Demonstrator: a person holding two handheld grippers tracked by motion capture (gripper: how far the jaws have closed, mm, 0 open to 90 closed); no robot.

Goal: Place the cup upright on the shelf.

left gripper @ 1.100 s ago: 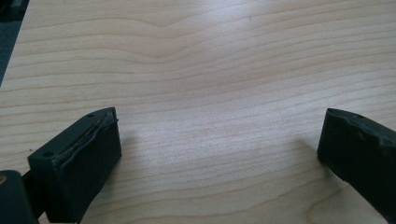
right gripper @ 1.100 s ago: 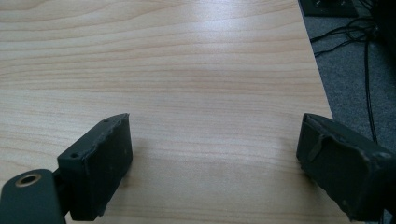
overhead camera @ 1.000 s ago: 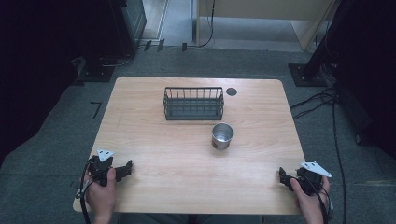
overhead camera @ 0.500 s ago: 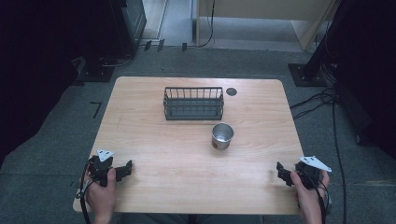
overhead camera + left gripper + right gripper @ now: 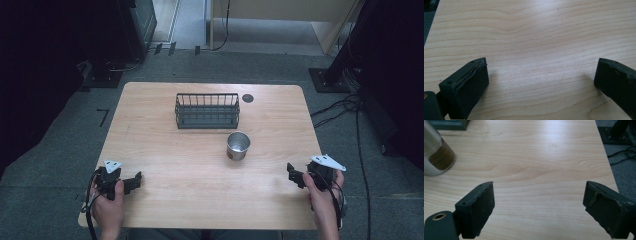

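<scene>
My right tool (image 5: 295, 174) sits low over the near right corner of the worktop (image 5: 170, 150), its jaws spread wide apart with nothing but bare wood between them, and my left tool (image 5: 131, 182) rests the same way near the left front edge, jaws also apart and empty. I hold both back at the corners so the middle of the worktop stays open to the camera above and neither cable drags across anything. The thing nearest my right tool is the metal cup (image 5: 238, 145), standing upright a little right of centre, well apart from both tools; in the right gripper view it sits at the upper left of the picture (image 5: 435, 155), so that tool points past it to its right, not at it. Just beyond the cup, towards the far edge, stands the black wire basket (image 5: 207, 110), open side up, near the cup but not touching it. A small dark round mark (image 5: 248, 98) lies beside the basket's right end; I cannot tell what it is. I judge the work has not begun: the cup looks meant for the basket, and the right tool is the closer one to fetch it. With jaws already parted wider than the cup, I would need to turn the tool left and approach from the side, gripping the wall so the smooth metal does not slip.
</scene>
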